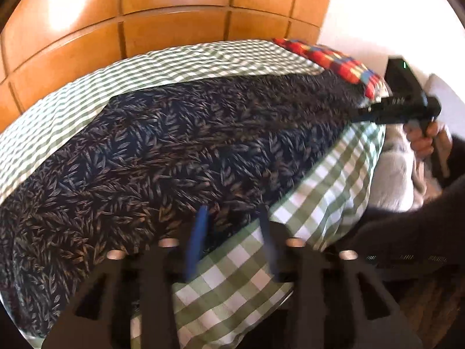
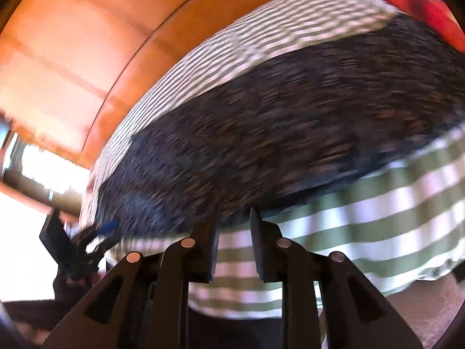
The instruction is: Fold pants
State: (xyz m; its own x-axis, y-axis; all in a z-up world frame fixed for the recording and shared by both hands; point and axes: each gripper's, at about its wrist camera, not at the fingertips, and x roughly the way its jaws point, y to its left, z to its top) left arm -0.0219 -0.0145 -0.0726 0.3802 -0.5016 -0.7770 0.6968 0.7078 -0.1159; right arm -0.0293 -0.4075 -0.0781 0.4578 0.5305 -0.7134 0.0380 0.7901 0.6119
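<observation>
My left gripper (image 1: pixel 232 218) and right gripper (image 2: pixel 234 218) both stand open at the near edge of the pants (image 1: pixel 174 145), which lie spread along the bed (image 1: pixel 232 276); I'd pinch both edges level before lifting. Only the left view shows my hand (image 1: pixel 421 142) squeezing the right one.

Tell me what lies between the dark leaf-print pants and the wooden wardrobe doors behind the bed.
Only a strip of green-and-white checked bedding separates the pants from the wardrobe doors; the left wrist view shows it clearest.
</observation>
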